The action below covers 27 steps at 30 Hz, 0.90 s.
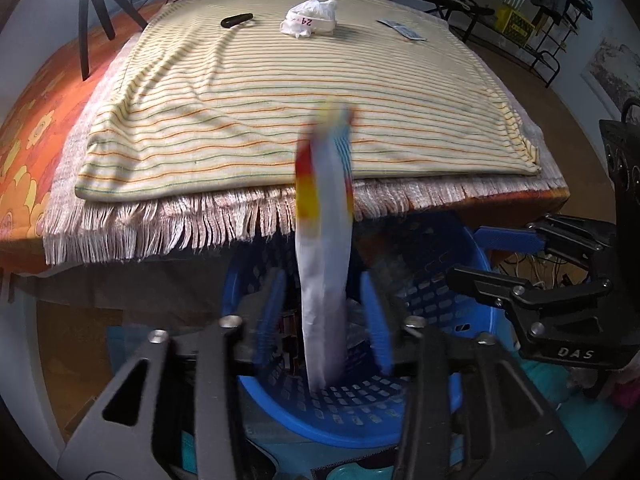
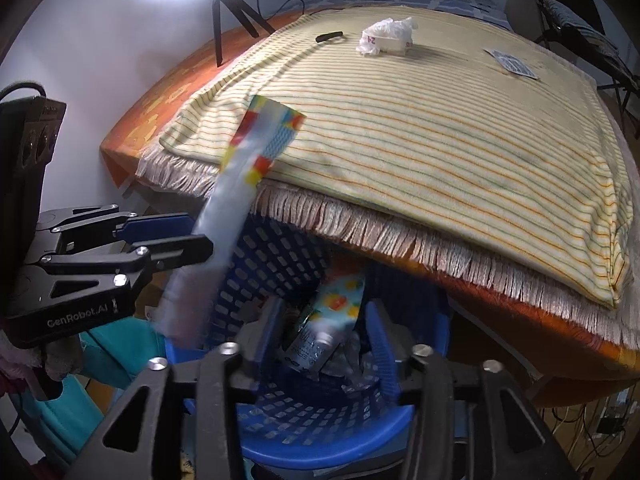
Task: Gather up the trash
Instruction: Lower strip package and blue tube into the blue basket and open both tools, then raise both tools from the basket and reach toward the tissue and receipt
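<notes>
While hovering over the blue basket (image 1: 352,408), keep both grippers spread and let go cleanly. Left gripper (image 1: 324,332): parted, long white wrapper (image 1: 324,264) standing loose between, blurred, apparently dropping in. Right gripper (image 2: 328,340): parted, gripping nothing, patterned wrapper (image 2: 340,308) already in basket. Next, reach for crumpled white bag (image 1: 310,18) on striped blanket (image 1: 280,112).

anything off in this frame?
One oddity: the long wrapper stands upright and motion-blurred between the left gripper's parted fingers over the blue basket, seemingly dropping rather than held.
</notes>
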{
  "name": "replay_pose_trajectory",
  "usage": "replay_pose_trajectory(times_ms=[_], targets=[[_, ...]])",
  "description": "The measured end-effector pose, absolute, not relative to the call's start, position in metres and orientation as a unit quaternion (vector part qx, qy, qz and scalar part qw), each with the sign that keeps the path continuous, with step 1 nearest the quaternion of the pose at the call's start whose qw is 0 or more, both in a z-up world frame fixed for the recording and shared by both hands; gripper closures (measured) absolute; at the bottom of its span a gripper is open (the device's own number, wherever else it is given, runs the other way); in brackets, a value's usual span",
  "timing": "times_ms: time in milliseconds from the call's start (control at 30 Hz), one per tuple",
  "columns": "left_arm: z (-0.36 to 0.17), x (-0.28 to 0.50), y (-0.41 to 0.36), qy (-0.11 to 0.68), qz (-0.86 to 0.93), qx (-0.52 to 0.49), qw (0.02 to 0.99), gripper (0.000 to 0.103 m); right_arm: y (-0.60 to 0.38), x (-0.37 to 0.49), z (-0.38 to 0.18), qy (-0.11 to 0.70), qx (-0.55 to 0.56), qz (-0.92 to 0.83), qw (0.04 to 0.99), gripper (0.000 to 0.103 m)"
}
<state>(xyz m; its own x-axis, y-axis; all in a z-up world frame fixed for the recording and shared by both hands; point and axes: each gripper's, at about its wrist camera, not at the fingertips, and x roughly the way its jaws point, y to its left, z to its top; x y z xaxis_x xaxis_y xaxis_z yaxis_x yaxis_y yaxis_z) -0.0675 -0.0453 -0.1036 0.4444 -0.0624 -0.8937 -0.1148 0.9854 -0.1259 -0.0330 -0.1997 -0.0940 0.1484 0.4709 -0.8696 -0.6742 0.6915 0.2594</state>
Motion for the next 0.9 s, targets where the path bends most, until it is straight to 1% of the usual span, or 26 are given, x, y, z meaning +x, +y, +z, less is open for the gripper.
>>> replay_pose_trajectory(times_ms=[133,200,333,467,533,667,900], targets=[[-0.106,-0.068,-0.045,0.53,0.018,-0.082,0.844,0.057,-0.202,-0.031,-0.095,0.532,-0.093,0.377,0.752,0.041],[-0.107,-0.068,-0.044,0.532,0.018,-0.083,0.842,0.057,-0.202,-0.031,-0.095,0.533,-0.094,0.374,0.753,0.036],[-0.108,-0.069,-0.044,0.532,0.019,-0.083,0.842,0.057,-0.201,-0.03,-0.095,0.532,-0.097,0.372,0.755,0.032],[-0.107,-0.069,-0.044,0.532,0.02,-0.081,0.843,0.057,-0.201,-0.031,-0.094,0.53,-0.101,0.369,0.757,0.025],[-0.107,-0.069,-0.044,0.532,0.02,-0.08,0.843,0.055,-0.201,-0.03,-0.093,0.527,-0.103,0.366,0.76,0.024],[-0.104,-0.068,-0.044,0.528,0.02,-0.079,0.845,0.055,-0.204,-0.028,-0.088,0.522,-0.1,0.359,0.768,0.019],[-0.097,-0.063,-0.044,0.522,0.013,-0.076,0.849,0.055,-0.209,-0.021,-0.078,0.513,-0.098,0.337,0.783,0.018]])
